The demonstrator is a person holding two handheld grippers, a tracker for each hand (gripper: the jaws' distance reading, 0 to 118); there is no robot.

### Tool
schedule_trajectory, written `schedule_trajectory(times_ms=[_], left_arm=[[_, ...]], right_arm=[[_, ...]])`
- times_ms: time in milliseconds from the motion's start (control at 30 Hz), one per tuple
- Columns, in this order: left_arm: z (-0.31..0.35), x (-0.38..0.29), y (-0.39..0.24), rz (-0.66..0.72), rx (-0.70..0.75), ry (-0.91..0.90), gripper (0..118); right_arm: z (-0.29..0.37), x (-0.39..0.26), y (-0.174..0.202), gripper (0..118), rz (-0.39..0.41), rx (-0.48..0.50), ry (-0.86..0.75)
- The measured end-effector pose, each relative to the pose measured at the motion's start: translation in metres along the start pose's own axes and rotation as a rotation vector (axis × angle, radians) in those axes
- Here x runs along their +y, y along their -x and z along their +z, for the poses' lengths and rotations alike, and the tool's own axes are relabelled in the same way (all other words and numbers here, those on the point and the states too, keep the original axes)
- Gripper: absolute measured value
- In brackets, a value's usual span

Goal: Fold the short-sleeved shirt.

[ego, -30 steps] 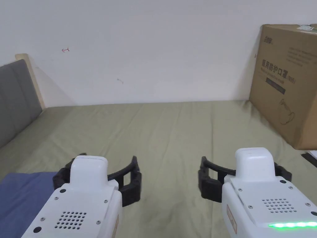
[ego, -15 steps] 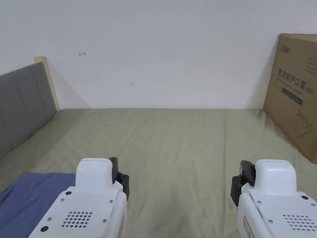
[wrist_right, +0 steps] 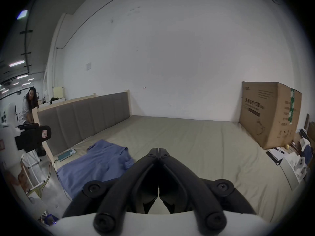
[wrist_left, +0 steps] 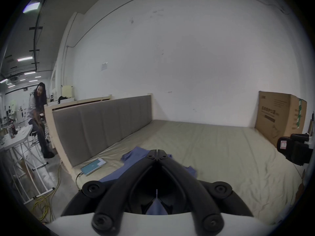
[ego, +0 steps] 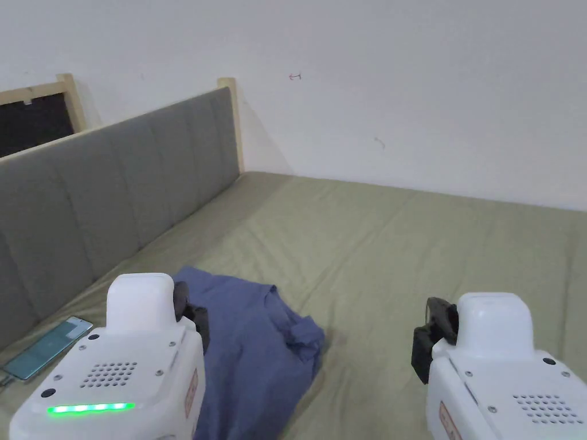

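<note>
Head view: camera has swung left since a second ago, so the grey headboard (ego: pixel 114 177) now runs across the left and the cardboard box is out of frame. More of the blue short-sleeved shirt (ego: pixel 252 349) shows, crumpled on the olive bed sheet (ego: pixel 401 240) near the headboard side. Left gripper (ego: pixel 192 315) hangs over the shirt's left part, right gripper (ego: pixel 427 344) well to its right over bare sheet. Jaws stood wide a second ago; both now drawn together. A phone (ego: pixel 46 348) lies at the mattress edge beside the left gripper body.

Left gripper view: left gripper (wrist_left: pixel 157 152) tips meet, nothing pinched, shirt (wrist_left: pixel 136 154) just below and beyond. Phone (wrist_left: pixel 93 166) left of the shirt. Cardboard box (wrist_left: pixel 279 117) stands at the bed's far right by the white wall (wrist_left: pixel 187 52). A person (wrist_left: pixel 38 118) bends near a white table (wrist_left: pixel 15 137).

Right gripper view: right gripper (wrist_right: pixel 158 152) tips closed, empty, above bare sheet (wrist_right: pixel 196 137); shirt (wrist_right: pixel 95 161) lies to its left.
</note>
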State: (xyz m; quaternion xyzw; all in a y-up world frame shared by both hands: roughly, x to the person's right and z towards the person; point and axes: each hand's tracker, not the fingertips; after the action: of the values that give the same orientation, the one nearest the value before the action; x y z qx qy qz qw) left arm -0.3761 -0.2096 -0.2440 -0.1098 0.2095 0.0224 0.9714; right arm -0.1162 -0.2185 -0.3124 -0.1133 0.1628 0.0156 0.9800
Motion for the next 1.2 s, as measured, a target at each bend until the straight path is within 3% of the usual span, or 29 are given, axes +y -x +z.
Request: schedule_trajectory(times_ms=[133,400,433,500,533,633,867,967,1033,1067,1133,1200], left_arm=[[-0.037,-0.016,0.008,0.02,0.059,0.116,0],[-0.185,-0.077,0.004,0.097,-0.066,0.547,1],[-0.202,-0.086,0.004,0.119,-0.015,0.562,19],[-0.23,-0.099,0.006,0.129,-0.003,0.653,92],[-0.24,-0.106,0.008,0.174,-0.014,0.687,100],[-0.262,-0.113,0.006,0.247,-0.009,0.746,100],[-0.296,-0.127,-0.03,0.228,-0.05,0.795,101],[-0.313,-0.145,-0.044,0.13,-0.021,0.902,101],[-0.311,-0.151,-0.049,0.093,-0.018,0.864,98],[-0.312,-0.151,-0.047,0.107,-0.015,0.87,91],[-0.311,-0.146,-0.046,0.121,0.019,0.884,64],[-0.31,-0.137,-0.041,0.126,0.026,0.876,51]], right_arm=[[-0.009,-0.006,0.003,0,-0.012,0.029,0.044],[-0.029,-0.021,-0.01,0,-0.026,0.007,0.138],[-0.032,-0.022,-0.012,0,-0.021,0.0,0.147],[-0.036,-0.026,-0.015,0,-0.018,-0.012,0.164],[-0.039,-0.027,-0.017,0,-0.018,-0.013,0.173],[-0.047,-0.031,-0.02,0,-0.012,-0.036,0.215],[-0.066,-0.043,-0.024,0,-0.031,-0.021,0.275],[-0.071,-0.048,-0.026,0,-0.028,-0.021,0.295],[-0.074,-0.051,-0.027,0,-0.028,-0.024,0.31],[-0.076,-0.052,-0.029,0,-0.032,-0.023,0.319],[-0.078,-0.055,-0.031,0,-0.047,-0.023,0.333],[-0.081,-0.058,-0.034,0,-0.068,-0.016,0.352]])
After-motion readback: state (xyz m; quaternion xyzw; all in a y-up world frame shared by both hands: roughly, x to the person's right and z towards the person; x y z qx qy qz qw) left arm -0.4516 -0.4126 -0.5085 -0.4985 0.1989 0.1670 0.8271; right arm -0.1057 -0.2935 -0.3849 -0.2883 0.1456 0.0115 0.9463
